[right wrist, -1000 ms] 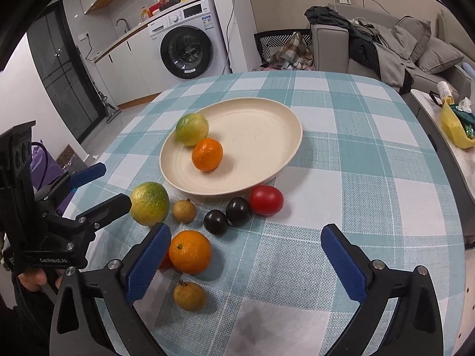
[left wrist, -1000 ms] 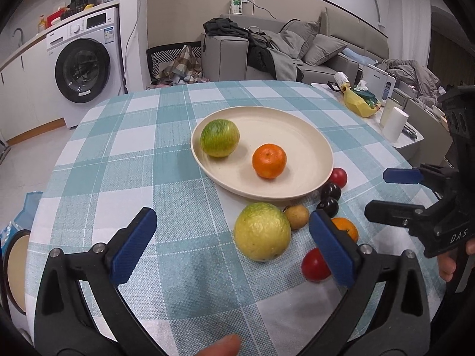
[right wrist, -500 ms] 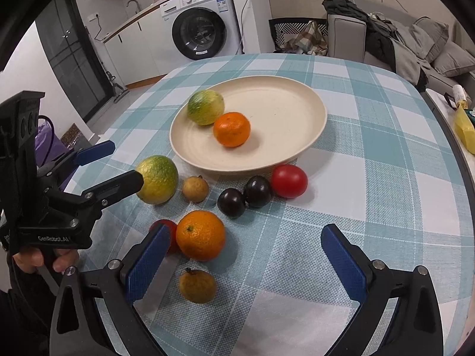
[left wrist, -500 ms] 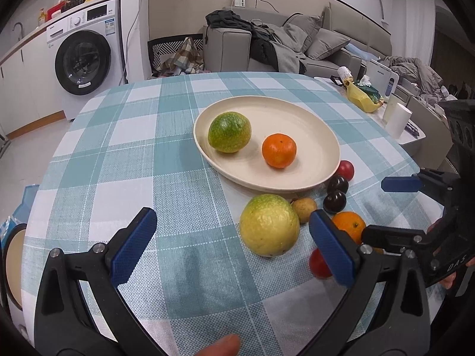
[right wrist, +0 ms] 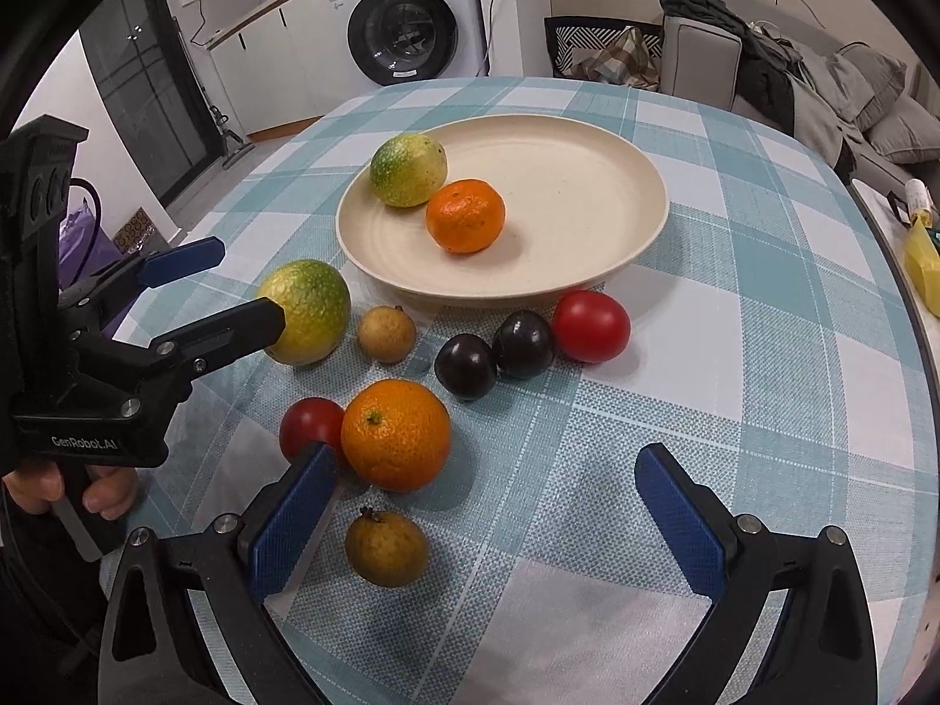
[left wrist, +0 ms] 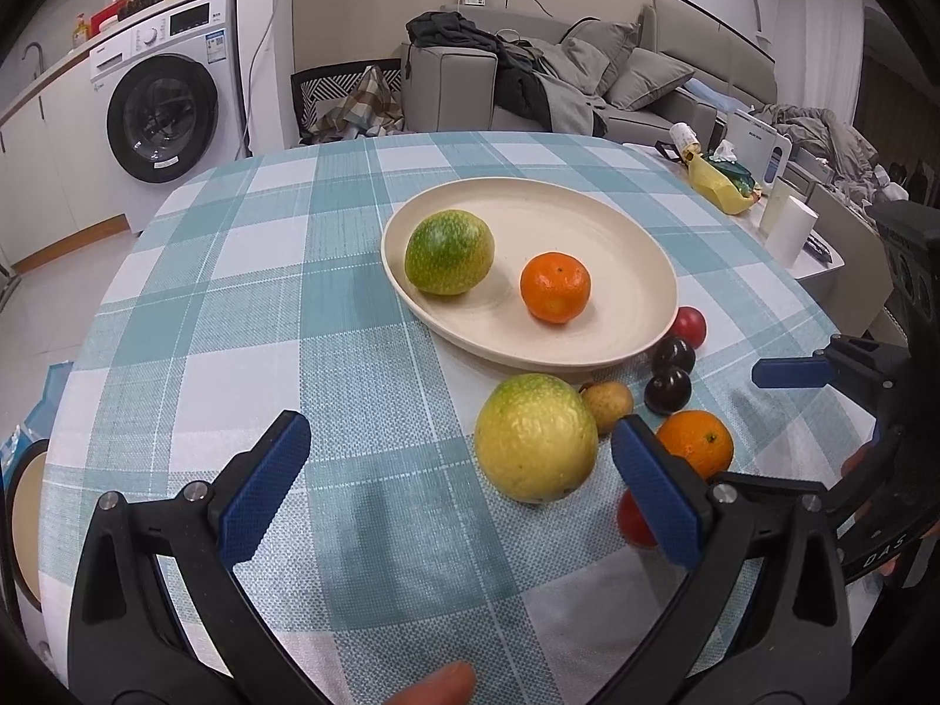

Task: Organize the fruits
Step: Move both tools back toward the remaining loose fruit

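Note:
A cream plate (left wrist: 623,247) (right wrist: 587,188) on the checked tablecloth holds a green citrus (left wrist: 449,251) (right wrist: 408,170) and a small orange (left wrist: 555,288) (right wrist: 465,215). In front of it lie a yellow-green citrus (left wrist: 536,437) (right wrist: 305,311), two brown fruits (right wrist: 386,326) (right wrist: 386,546), two dark plums (right wrist: 466,365) (right wrist: 523,344), two red tomatoes (right wrist: 590,326) (right wrist: 310,426) and a large orange (right wrist: 395,435) (left wrist: 696,446). My left gripper (left wrist: 464,487) is open, the yellow-green citrus just ahead between its fingers. My right gripper (right wrist: 487,511) is open, just short of the large orange.
The round table's edge curves close on the left and right. Beyond it stand a washing machine (left wrist: 164,111), a grey sofa with clothes (left wrist: 529,76) and a side table with a yellow bag (left wrist: 719,188) and white cups. A person's hand (right wrist: 70,487) holds the left gripper's handle.
Both grippers have moved forward and lower toward the fruit. The yellow-green citrus now sits closer between the left fingers, and the large orange is nearer the right gripper. No fruit has moved.

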Demonstrator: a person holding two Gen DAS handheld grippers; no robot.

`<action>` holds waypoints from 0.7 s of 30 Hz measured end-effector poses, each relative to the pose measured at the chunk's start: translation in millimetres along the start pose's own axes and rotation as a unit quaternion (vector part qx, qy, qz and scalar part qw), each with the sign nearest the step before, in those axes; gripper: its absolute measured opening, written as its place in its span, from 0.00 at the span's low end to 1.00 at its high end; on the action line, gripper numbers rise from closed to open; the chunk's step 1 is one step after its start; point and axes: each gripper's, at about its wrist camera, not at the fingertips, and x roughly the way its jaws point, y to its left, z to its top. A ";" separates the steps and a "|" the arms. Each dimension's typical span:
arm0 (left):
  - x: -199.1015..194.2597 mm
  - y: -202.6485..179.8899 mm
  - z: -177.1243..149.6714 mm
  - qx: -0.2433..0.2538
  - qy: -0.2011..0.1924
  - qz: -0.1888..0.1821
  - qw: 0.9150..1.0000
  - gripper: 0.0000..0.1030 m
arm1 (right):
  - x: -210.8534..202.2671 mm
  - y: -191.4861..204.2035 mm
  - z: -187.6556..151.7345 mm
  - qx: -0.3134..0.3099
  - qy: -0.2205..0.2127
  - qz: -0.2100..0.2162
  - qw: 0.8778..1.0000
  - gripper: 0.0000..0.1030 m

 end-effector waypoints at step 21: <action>8.3 -1.8 -2.5 0.003 0.013 -0.001 1.000 0.99 | 1.8 -3.8 2.0 0.015 -0.017 0.050 0.998 0.81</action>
